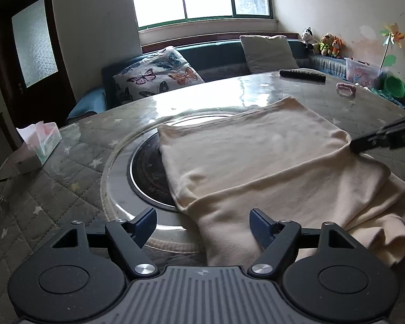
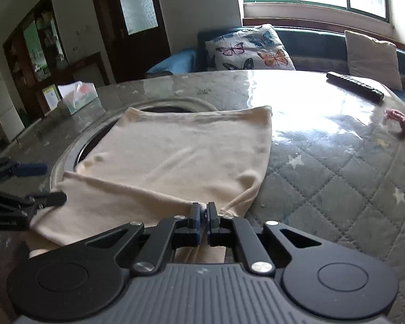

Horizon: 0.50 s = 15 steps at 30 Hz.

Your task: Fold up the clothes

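The cream cloth (image 2: 181, 156) lies folded over on the tabletop (image 2: 324, 162). The right claw (image 2: 203, 216) pinches its near edge tight to keep the fold in place, while the left claw (image 1: 203, 225) waits wide open, holding nothing

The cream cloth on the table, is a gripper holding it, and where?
Yes. The right gripper pinches the cream cloth at its near edge, beside the right corner. The left gripper is open, holding nothing.
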Each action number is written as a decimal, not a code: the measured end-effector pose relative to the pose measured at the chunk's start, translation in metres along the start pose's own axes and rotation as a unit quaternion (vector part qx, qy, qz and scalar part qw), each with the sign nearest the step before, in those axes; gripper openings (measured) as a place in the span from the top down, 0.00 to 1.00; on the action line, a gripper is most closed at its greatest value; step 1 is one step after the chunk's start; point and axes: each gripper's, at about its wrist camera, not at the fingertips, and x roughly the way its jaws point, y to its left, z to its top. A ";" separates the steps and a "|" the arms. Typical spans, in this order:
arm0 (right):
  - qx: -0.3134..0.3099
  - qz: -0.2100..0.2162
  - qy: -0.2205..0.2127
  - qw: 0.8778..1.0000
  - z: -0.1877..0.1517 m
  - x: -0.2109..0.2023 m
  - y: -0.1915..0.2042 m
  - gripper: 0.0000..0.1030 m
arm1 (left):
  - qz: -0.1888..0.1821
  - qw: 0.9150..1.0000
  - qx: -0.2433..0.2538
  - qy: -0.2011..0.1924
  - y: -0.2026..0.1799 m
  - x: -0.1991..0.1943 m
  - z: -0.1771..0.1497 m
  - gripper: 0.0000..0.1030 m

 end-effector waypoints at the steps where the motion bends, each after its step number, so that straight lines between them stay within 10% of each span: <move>1: -0.002 -0.001 -0.005 1.000 0.002 -0.003 0.001 0.91 | 0.002 1.000 -0.001 -0.004 0.001 -0.002 0.001 0.25; 15: -0.007 0.030 0.032 0.999 -0.024 -0.027 0.005 0.82 | -0.017 1.000 0.004 -0.022 -0.008 -0.006 0.010 0.25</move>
